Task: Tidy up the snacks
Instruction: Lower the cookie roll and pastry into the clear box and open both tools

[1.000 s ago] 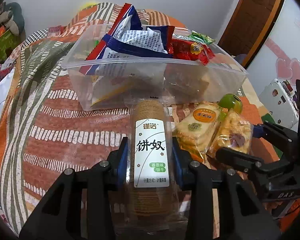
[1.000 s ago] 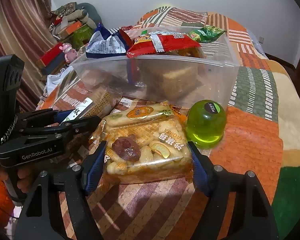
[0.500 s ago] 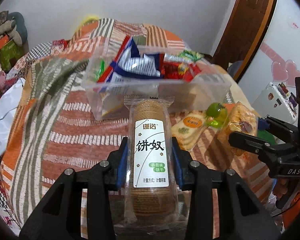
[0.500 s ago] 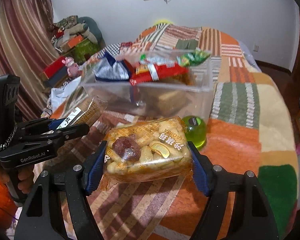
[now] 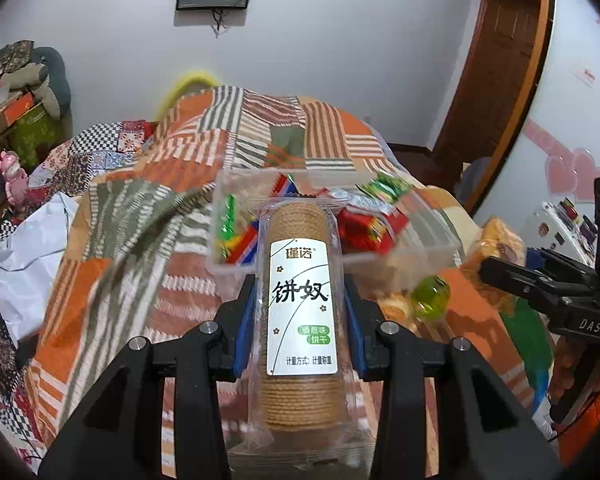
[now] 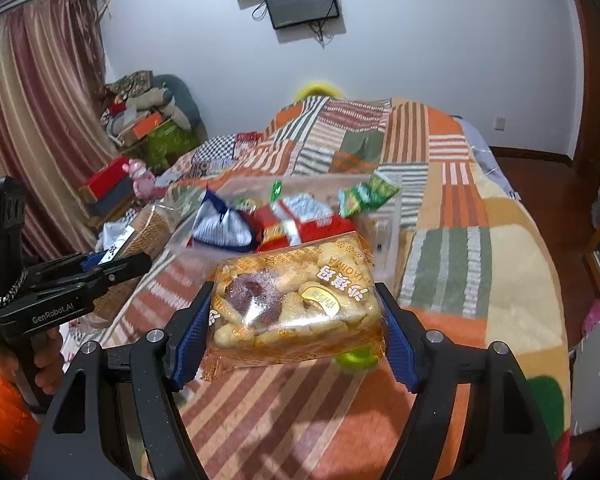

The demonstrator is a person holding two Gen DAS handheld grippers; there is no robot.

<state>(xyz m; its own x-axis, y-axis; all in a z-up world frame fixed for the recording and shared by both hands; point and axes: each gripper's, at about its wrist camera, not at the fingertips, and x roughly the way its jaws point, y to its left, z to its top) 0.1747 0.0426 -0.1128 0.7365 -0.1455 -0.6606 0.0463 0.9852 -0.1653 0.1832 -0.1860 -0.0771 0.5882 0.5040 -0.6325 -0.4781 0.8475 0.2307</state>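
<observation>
The left gripper (image 5: 300,312) pinches a biscuit sleeve (image 5: 301,300) upright; the clear bin (image 5: 428,248) sits just beyond its tips. Only the right view shows the right gripper (image 6: 296,320) clamping a pastry pack (image 6: 296,296), a green jelly cup (image 6: 356,359) peeking beneath.

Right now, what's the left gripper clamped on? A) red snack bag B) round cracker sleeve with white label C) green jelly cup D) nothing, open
B: the left gripper has both blue pads pressed against the round cracker sleeve, held lifted above the quilt.
</observation>
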